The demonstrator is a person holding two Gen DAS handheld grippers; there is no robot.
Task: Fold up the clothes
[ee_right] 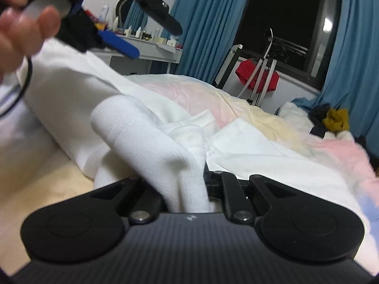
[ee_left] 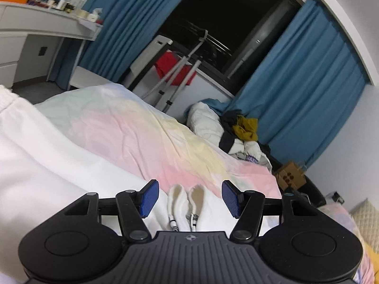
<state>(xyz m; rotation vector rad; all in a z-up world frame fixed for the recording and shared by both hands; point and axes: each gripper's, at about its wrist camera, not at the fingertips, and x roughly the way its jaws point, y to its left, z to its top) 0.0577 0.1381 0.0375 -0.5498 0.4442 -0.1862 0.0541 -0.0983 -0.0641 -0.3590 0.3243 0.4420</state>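
Observation:
A white garment [ee_left: 47, 165] lies on a pastel bed sheet [ee_left: 132, 127]. In the left wrist view my left gripper [ee_left: 187, 198] is open, its blue pads [ee_left: 149, 197] spread on either side of the garment's drawstring ends [ee_left: 186, 203], apart from them. In the right wrist view my right gripper [ee_right: 189, 179] is shut on a ribbed white fold of the garment [ee_right: 146, 142], which hides the fingertips. The left gripper [ee_right: 118, 42] also shows at the upper left there, held by a hand [ee_right: 21, 30] above the garment.
A white desk [ee_left: 47, 27] with bottles stands at the far left. Blue curtains [ee_left: 303, 90] frame a dark window. A drying rack with a red cloth [ee_left: 175, 68] stands beyond the bed. A pile of clothes [ee_left: 236, 130] lies at the bed's far right.

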